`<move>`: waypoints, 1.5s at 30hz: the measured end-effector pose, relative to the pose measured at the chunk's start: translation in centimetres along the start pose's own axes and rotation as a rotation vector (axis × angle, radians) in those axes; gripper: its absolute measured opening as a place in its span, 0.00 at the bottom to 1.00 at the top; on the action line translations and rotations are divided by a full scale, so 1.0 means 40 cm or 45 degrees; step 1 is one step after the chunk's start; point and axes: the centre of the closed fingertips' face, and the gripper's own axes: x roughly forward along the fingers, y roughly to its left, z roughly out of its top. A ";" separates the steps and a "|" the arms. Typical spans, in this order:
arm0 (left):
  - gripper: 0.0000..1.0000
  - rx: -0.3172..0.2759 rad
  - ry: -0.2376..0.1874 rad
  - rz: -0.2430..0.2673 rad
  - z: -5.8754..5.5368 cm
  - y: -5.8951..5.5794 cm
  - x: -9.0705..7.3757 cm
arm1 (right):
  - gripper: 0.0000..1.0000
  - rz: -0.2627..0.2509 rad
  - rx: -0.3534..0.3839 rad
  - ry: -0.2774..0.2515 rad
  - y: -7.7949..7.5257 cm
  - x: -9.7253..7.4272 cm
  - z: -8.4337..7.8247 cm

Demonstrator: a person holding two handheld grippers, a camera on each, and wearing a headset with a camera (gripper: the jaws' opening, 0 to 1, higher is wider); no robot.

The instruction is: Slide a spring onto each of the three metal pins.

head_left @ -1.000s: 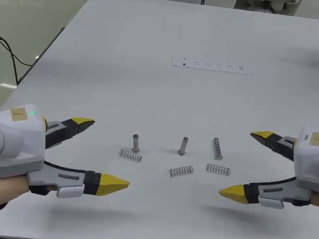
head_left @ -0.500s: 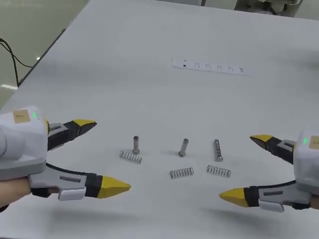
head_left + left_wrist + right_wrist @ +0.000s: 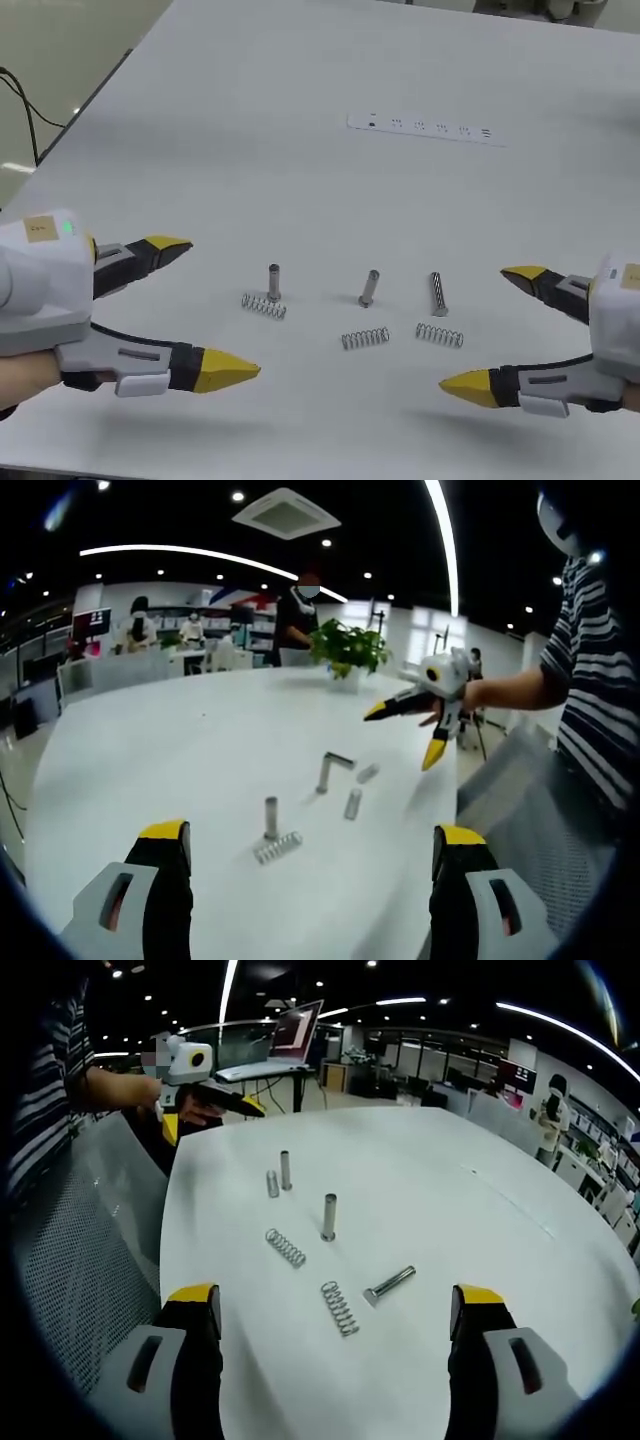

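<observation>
With the left hand-held gripper (image 3: 220, 307) and right hand-held gripper (image 3: 474, 328) both held released and empty, the nearest spring (image 3: 263, 305) is found just ahead of the left one, laid crosswise on the tabletop (image 3: 300, 200) beside an upright pin (image 3: 274, 282).

The left gripper (image 3: 220, 307) and right gripper (image 3: 475, 328) had white housings and black jaws tipped yellow. A tan sticker (image 3: 38, 229) and green light (image 3: 67, 228) marked the left one. The person wore a striped shirt (image 3: 590, 680).
</observation>
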 end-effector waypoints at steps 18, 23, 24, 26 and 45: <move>0.98 -0.008 0.010 0.004 -0.013 0.021 0.010 | 0.93 -0.009 0.036 -0.016 -0.038 0.029 0.041; 0.98 -0.009 0.010 0.005 -0.014 0.019 0.010 | 0.86 -0.041 0.080 -0.027 -0.070 0.037 0.055; 0.98 -0.009 0.011 0.007 -0.015 0.021 0.009 | 0.84 -0.039 0.098 -0.038 -0.077 0.039 0.058; 0.98 -0.006 0.012 0.010 -0.014 0.023 0.009 | 0.77 -0.037 0.140 -0.038 -0.083 0.042 0.061; 0.98 -0.008 0.017 0.017 -0.017 0.020 0.004 | 0.44 -0.063 0.466 0.093 -0.133 0.103 0.046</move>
